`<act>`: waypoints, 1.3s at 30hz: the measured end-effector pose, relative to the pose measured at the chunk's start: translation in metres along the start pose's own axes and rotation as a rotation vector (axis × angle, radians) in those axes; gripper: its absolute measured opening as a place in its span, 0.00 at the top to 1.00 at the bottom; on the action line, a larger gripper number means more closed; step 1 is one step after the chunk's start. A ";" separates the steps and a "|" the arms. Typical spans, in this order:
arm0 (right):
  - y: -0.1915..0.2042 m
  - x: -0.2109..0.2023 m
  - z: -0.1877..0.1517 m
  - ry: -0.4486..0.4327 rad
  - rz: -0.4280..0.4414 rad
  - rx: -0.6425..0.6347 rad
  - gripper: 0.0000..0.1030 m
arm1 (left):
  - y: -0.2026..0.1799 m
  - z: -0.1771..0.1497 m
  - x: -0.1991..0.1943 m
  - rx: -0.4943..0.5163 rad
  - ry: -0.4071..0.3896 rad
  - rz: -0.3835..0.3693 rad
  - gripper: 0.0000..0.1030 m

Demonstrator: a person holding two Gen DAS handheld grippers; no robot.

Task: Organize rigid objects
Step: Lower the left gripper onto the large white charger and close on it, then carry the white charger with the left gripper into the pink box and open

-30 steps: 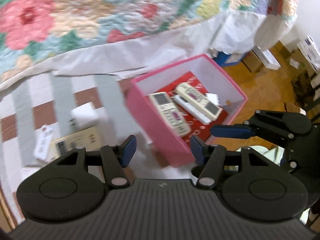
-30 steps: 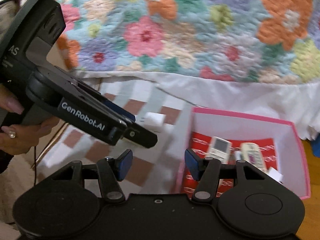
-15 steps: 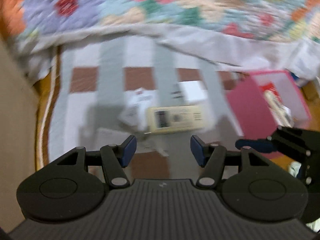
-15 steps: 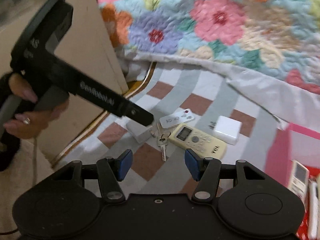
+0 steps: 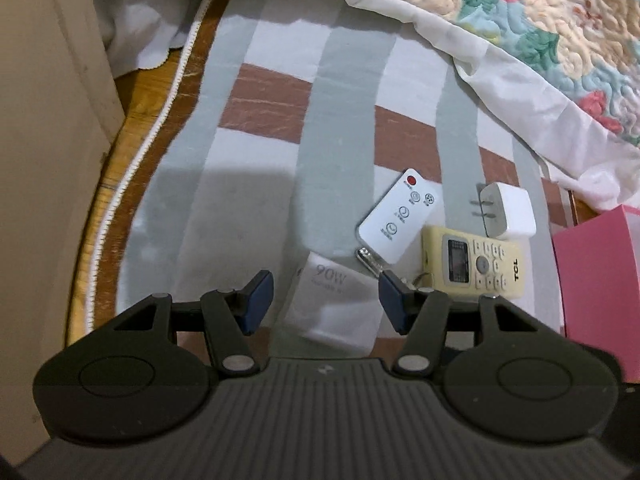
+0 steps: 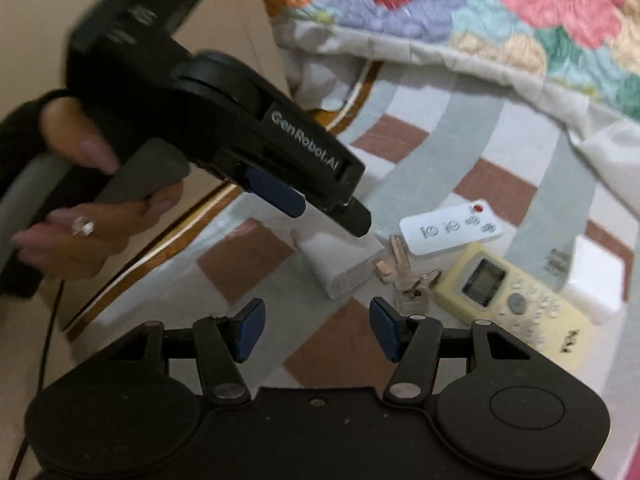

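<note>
On the striped rug lie a white 90W charger, a white flat remote, a cream TCL remote, a white plug adapter and a key on a ring. My left gripper is open with the 90W charger between its fingers, close above it. It also shows in the right wrist view over the charger. My right gripper is open and empty, short of the charger, key and cream remote.
A pink box stands at the right of the rug. A floral quilt with a white skirt hangs along the far side. A beige cabinet wall and bare wood floor lie to the left.
Both grippers swung left from the pink box to the objects on the rug. The left gripper came down over the 90W charger. Both stayed open.
</note>
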State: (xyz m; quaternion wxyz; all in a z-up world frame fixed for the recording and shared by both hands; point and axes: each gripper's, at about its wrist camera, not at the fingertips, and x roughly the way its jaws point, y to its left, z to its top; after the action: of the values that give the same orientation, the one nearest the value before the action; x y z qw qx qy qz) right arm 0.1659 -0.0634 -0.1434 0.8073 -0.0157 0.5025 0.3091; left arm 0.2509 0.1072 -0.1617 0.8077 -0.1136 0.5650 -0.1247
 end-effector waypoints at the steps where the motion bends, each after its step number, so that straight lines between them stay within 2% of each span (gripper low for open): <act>1: -0.003 0.005 0.000 -0.009 0.001 0.035 0.40 | 0.000 0.000 0.003 -0.005 0.006 -0.014 0.47; 4: -0.009 0.017 0.003 -0.018 -0.019 0.090 0.40 | -0.002 -0.001 0.005 -0.019 0.024 -0.022 0.55; 8: -0.007 0.020 0.000 -0.017 -0.074 0.103 0.38 | 0.008 -0.009 0.007 -0.135 0.121 -0.133 0.57; 11: -0.005 0.018 -0.005 -0.020 -0.083 0.098 0.38 | 0.005 -0.015 0.011 -0.163 0.138 -0.127 0.57; 12: -0.003 0.019 -0.005 -0.019 -0.091 0.087 0.37 | 0.004 -0.015 0.014 -0.172 0.147 -0.117 0.53; 14: 0.000 0.025 -0.004 -0.022 -0.113 0.062 0.32 | 0.003 -0.017 0.018 -0.189 0.146 -0.115 0.50; 16: 0.006 0.030 -0.005 -0.046 -0.142 0.033 0.30 | 0.001 -0.018 0.017 -0.185 0.137 -0.105 0.51; 18: 0.010 0.031 -0.008 -0.061 -0.178 0.001 0.35 | 0.001 -0.020 0.015 -0.182 0.124 -0.098 0.54; 23: 0.012 0.014 -0.016 -0.067 -0.161 -0.006 0.35 | -0.006 -0.030 0.001 -0.188 0.116 -0.098 0.58; 25: 0.018 -0.001 -0.019 -0.078 -0.179 -0.045 0.35 | -0.015 -0.035 -0.012 -0.166 0.100 -0.110 0.58; 29: 0.015 -0.037 -0.024 -0.093 -0.178 -0.040 0.35 | -0.041 -0.048 -0.036 -0.087 0.066 -0.148 0.58; 35: 0.008 -0.101 -0.046 -0.134 -0.246 -0.055 0.35 | -0.091 -0.073 -0.067 0.062 0.021 -0.260 0.58; 39: 0.002 -0.137 -0.063 -0.169 -0.296 -0.055 0.35 | -0.129 -0.082 -0.082 0.156 0.009 -0.304 0.58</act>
State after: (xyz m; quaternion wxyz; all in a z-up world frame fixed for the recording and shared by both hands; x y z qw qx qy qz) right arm 0.0728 -0.1487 -0.0614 0.8825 -0.0856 0.4166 0.2007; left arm 0.1369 0.0088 -0.0748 0.7833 -0.1340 0.5335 -0.2894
